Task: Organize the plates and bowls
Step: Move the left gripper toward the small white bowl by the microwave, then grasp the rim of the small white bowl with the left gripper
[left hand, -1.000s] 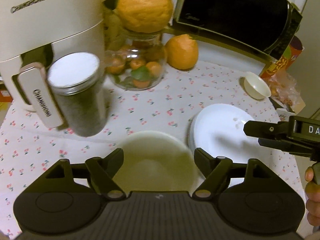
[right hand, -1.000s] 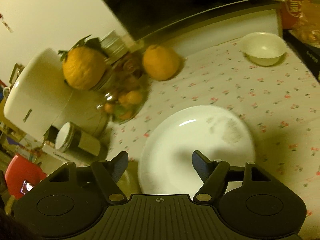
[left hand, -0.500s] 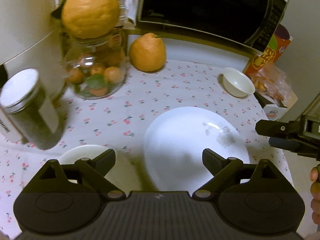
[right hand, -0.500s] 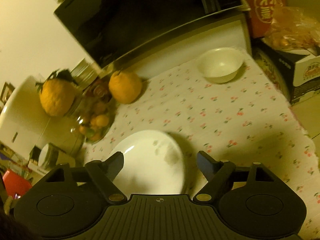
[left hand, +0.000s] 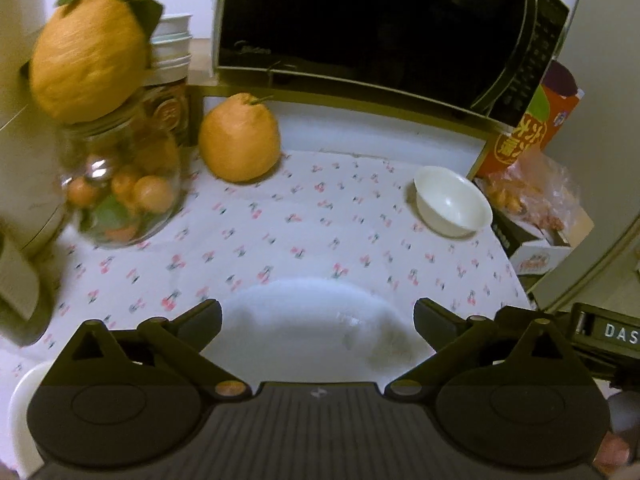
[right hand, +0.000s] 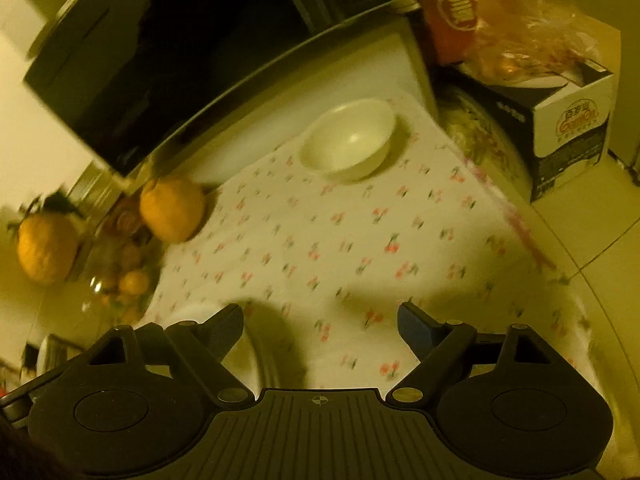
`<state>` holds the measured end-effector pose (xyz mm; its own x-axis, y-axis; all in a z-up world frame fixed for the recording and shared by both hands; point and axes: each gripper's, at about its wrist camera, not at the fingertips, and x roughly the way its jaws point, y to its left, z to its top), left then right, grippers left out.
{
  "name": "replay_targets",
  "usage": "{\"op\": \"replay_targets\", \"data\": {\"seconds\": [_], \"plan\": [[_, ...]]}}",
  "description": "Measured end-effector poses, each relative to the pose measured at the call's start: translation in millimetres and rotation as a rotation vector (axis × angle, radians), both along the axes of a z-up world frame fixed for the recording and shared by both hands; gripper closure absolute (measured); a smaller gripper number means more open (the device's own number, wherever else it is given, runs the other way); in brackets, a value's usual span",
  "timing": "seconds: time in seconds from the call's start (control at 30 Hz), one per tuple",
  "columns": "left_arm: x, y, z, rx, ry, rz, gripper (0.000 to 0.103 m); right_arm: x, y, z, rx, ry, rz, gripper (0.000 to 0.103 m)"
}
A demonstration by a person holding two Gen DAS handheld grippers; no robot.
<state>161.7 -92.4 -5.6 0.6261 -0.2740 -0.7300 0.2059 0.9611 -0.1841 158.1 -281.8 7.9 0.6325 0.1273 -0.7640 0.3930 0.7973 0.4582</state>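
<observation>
Dim yellowish light, motion blur, fisheye-warped edges

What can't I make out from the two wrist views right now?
- Large white plate: left wrist view, near half hidden behind the open left tool; surface blurred.
- Same plate: right wrist view, only a sliver shows beside the open right tool.
- White dish: left view, mostly hidden by the tool body; shape unclear.
- Small cream bowl: inside looks bare, but motion blur hides detail.

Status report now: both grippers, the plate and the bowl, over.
Left gripper open, above white plate. Right gripper open, empty. Small bowl alone near microwave. Nothing between.
</observation>
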Motion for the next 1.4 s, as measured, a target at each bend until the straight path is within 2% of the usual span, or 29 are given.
{"op": "replay_targets", "data": {"seconds": [0.23,0.37,0.47,0.67,0.7,0.77,0.83,0.87,0.93,1.03,1.27,1.4], "plan": [[43,-36,6,-0.032,0.002,-0.010,0.001,43,-38,0,-0.022,-0.016,-0.058,0.017],[62,-57,3,-0.023,0.003,-0.021,0.001,64,-65,-2,0.023,-0.077,-0.091,0.017],[71,-71,-4,-0.016,0.007,-0.041,0.001,68,-83,-14,0.087,-0.165,-0.096,0.017],[95,-98,-22,-0.062,0.036,-0.061,0.003,78,-117,-39,0.214,-0.227,-0.139,0.018],[99,-101,-24,-0.074,0.037,-0.066,0.004,80,-120,-42,0.222,-0.237,-0.137,0.021],[105,-109,-27,-0.099,0.035,-0.074,0.009,82,-123,-47,0.228,-0.245,-0.137,0.027],[110,-114,-31,-0.121,0.033,-0.080,0.018,85,-124,-53,0.234,-0.239,-0.140,0.043],[112,-117,-34,-0.128,0.034,-0.080,0.024,86,-124,-56,0.236,-0.232,-0.141,0.046],[116,-122,-38,-0.132,0.035,-0.075,0.031,90,-125,-62,0.235,-0.218,-0.142,0.060],[119,-126,-43,-0.128,0.026,-0.061,0.046,94,-124,-68,0.225,-0.206,-0.150,0.070],[123,-129,-50,-0.142,0.024,-0.050,0.070,98,-124,-75,0.211,-0.189,-0.179,0.077],[125,-128,-51,-0.145,0.026,-0.039,0.079,98,-122,-77,0.201,-0.182,-0.181,0.080]]}}
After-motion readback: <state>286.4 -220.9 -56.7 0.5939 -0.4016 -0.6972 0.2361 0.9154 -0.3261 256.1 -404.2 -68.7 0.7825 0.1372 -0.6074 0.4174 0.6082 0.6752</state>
